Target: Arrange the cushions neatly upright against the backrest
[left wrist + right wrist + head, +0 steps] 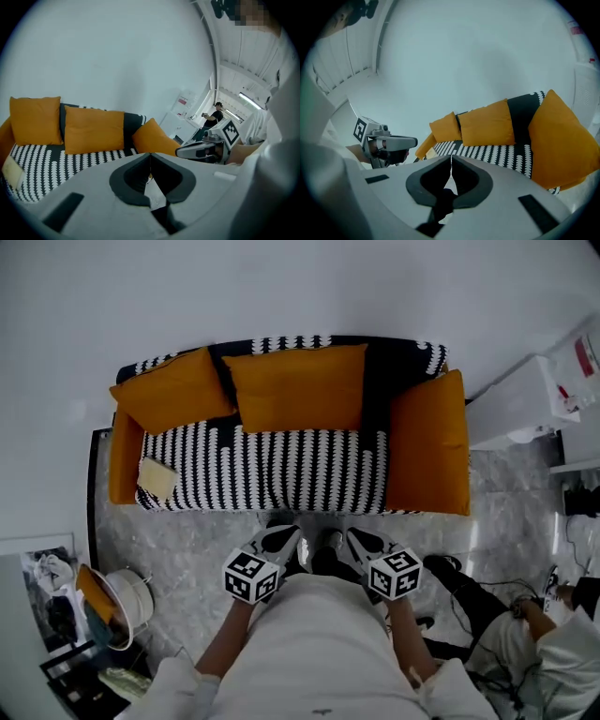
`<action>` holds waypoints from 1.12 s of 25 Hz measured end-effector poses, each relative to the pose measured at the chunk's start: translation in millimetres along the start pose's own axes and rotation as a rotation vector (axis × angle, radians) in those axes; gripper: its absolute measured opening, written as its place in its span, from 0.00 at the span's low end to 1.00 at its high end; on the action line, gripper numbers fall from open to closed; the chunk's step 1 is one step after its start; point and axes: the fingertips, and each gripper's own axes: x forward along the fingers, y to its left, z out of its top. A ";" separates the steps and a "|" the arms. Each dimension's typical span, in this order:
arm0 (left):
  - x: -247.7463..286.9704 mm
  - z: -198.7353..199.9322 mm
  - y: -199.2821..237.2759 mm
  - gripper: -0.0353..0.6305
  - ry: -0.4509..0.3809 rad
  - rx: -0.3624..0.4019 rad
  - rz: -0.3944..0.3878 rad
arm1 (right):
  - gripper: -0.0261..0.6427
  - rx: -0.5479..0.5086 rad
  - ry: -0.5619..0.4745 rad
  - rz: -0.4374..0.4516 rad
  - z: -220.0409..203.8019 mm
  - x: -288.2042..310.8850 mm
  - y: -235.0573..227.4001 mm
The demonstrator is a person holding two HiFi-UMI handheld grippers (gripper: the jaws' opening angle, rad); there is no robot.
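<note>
A sofa (281,470) with a black-and-white patterned cover stands against the wall. Two orange cushions lean upright on its backrest: one at the left (173,388) (36,119) (445,127) and one in the middle (298,388) (93,129) (487,123). A third orange cushion (428,442) (152,139) (560,140) stands at the sofa's right end, turned sideways. My left gripper (284,536) (150,157) and right gripper (358,538) (451,161) hover side by side in front of the sofa. Both are shut and hold nothing.
A small pale pad (157,478) lies on the seat's left end. A white cabinet (520,404) stands right of the sofa. A pot and clutter (127,601) sit at the lower left. A person (525,634) sits on the floor at the lower right.
</note>
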 end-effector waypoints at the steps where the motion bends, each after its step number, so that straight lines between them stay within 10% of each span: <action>1: -4.2 2.2 -0.9 0.07 -0.009 0.005 0.001 | 0.06 -0.010 -0.010 0.007 2.7 -2.2 5.9; 15: -50.4 21.0 -5.4 0.07 -0.121 0.043 0.023 | 0.06 -0.122 -0.110 0.183 42.2 5.4 91.3; 28: -40.6 -2.3 -25.3 0.07 -0.087 0.018 0.000 | 0.05 -0.154 -0.093 0.163 24.2 -7.0 83.9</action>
